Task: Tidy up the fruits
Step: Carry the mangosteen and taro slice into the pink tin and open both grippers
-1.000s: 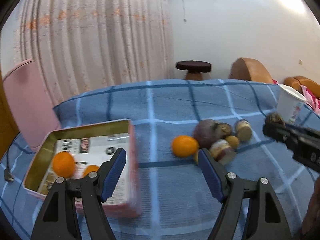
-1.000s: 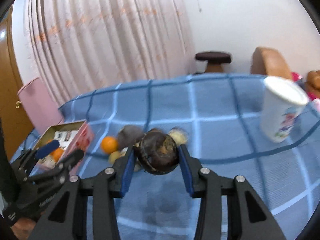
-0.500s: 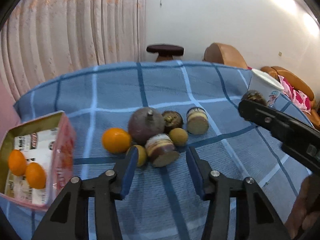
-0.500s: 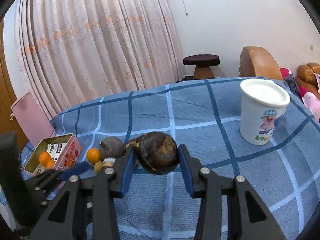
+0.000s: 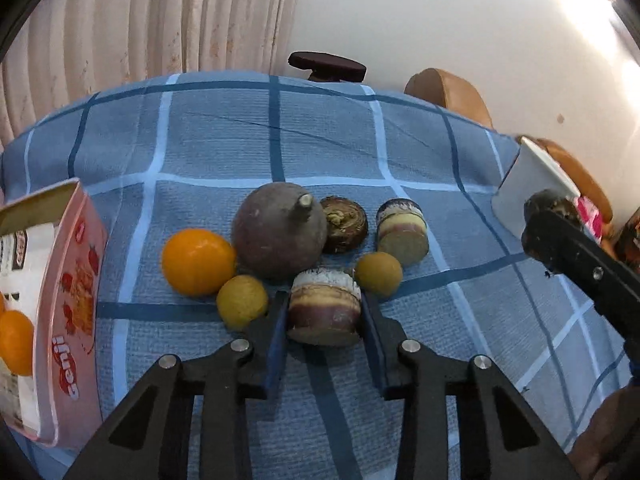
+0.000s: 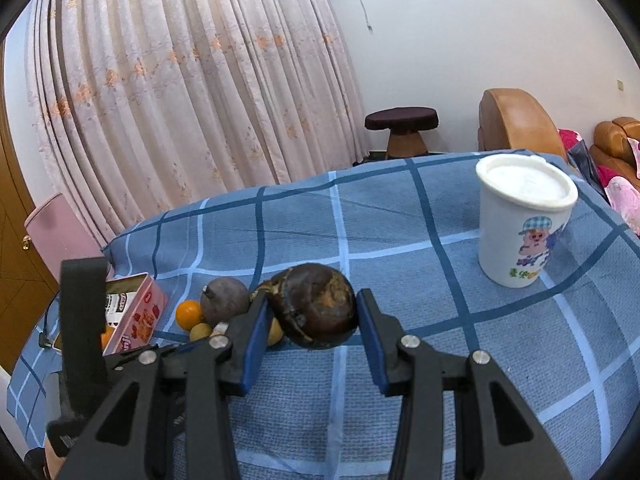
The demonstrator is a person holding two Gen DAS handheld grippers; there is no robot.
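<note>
In the left wrist view my left gripper (image 5: 323, 314) has closed around a cut purple-and-white fruit piece (image 5: 323, 312) lying on the blue checked cloth. Around it lie an orange (image 5: 198, 262), a big purple round fruit (image 5: 278, 230), two small yellow-brown fruits (image 5: 241, 301) (image 5: 378, 274), a dark brown fruit (image 5: 344, 224) and another cut piece (image 5: 402, 232). My right gripper (image 6: 310, 316) is shut on a dark brown round fruit (image 6: 314, 310), held above the cloth. A pink tin box (image 5: 68, 304) at the left holds oranges (image 5: 14, 342).
A white cup (image 6: 522, 224) with a cartoon print stands at the right of the table. The right gripper's arm (image 5: 588, 272) crosses the right of the left wrist view. Curtains, a stool (image 6: 402, 128) and brown chairs stand behind the table.
My left gripper swung right from the tin box to the fruit pile and closed around the cut piece. My right gripper kept the dark fruit and lifted away toward the cup side.
</note>
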